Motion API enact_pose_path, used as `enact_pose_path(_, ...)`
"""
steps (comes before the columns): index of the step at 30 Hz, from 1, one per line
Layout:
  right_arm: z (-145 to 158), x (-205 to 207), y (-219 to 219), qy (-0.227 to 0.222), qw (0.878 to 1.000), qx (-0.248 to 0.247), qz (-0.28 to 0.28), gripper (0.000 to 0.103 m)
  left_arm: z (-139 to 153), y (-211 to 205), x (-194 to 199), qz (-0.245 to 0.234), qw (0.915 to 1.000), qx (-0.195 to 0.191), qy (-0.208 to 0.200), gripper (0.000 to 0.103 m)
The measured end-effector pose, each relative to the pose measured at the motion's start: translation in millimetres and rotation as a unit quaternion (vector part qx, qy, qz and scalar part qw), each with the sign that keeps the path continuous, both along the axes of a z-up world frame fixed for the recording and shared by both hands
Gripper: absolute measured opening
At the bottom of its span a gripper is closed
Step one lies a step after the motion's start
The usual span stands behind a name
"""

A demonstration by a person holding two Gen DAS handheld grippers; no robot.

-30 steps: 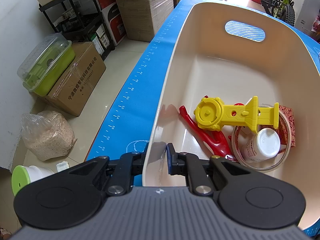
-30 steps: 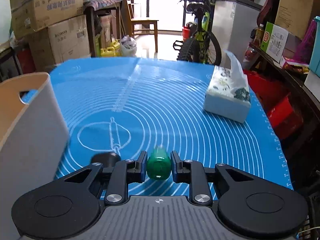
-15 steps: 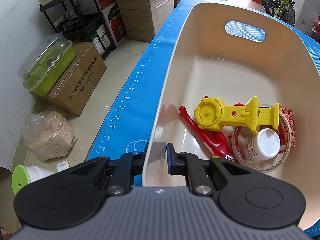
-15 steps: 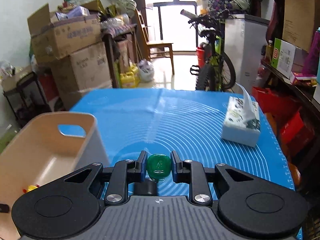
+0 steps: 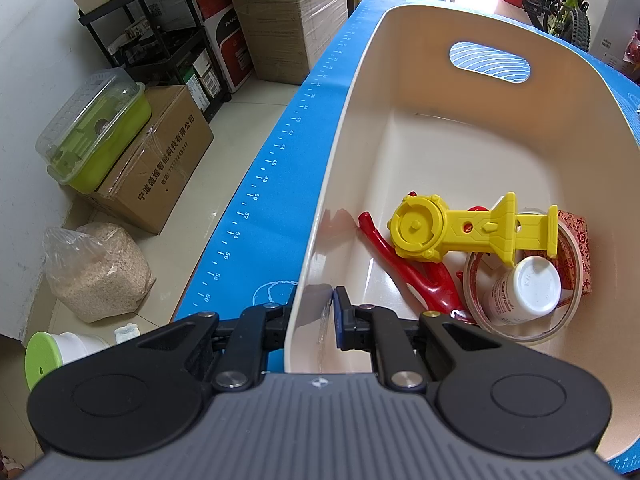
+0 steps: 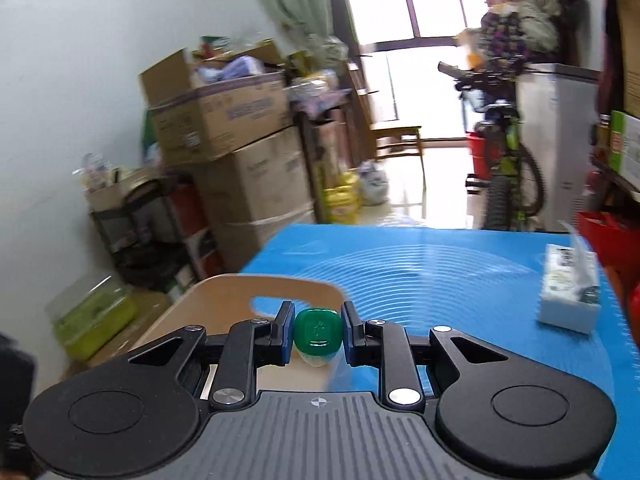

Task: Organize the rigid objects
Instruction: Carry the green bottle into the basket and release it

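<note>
Both grippers pinching over a blue ruled silicone mat (image 5: 256, 200)

Left gripper (image 5: 310, 320) pinches the near wall of the cream plastic bin (image 5: 400, 128); ahead of its fingers lie a yellow plastic toy (image 5: 460, 232) and a tape roll (image 5: 520, 320). Right gripper (image 6: 316, 334) clamps a green-capped bottle (image 6: 318, 334) above the bin's end; stacked cardboard boxes (image 6: 240, 152) and a bicycle (image 6: 508, 160) stand beyond

The right gripper (image 6: 316, 334) is clamping a green-capped bottle (image 6: 317, 334) between its fingers, hovering above the beige bin (image 6: 224, 300). A tissue box (image 6: 570, 304) is sitting on the blue mat (image 6: 460, 280) at right.
</note>
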State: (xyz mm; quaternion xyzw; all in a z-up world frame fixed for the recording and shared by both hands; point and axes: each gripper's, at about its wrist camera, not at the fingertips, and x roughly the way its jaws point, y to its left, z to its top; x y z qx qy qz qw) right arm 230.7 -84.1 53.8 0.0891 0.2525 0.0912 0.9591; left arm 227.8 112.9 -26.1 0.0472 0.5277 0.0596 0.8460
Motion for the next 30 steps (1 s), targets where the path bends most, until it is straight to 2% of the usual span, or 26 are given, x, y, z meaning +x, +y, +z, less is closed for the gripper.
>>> enact_pose_path(12, -28, -9, 82, 0.031, 0.994, -0.052, 0.096, 0.033, 0, 0, 0, 0.0, 1.0, 0.0, 0.0, 0.017)
enact_pose_path(15, -37, -8, 91, 0.048, 0.991, -0.06, 0.11, 0.033, 0, 0, 0, 0.0, 1.0, 0.0, 0.0, 0.017)
enact_pose_path(18, -38, -10, 95, 0.044, 0.99, -0.08, 0.109, 0.034, 0, -1, 1, 0.001, 1.0, 0.0, 0.001, 0.017)
enact_pose_path(22, -44, -6, 87, 0.076, 0.99, -0.053, 0.108, 0.034, 1, -3, 1, 0.0, 1.0, 0.001, 0.0, 0.017)
enact_pose_path(26, -40, -4, 76, 0.073, 0.991, -0.046, 0.104, 0.055, 1, -3, 1, 0.0, 1.0, 0.001, 0.0, 0.017)
enact_pose_path(28, -35, -4, 71, 0.066, 0.992, -0.039, 0.1, 0.061, 1, -3, 1, 0.0, 1.0, 0.002, 0.0, 0.017)
enact_pose_path(30, -30, -5, 65, 0.06, 0.993, -0.035, 0.094, 0.063, 0, -4, 1, 0.0, 1.0, 0.002, 0.001, 0.017)
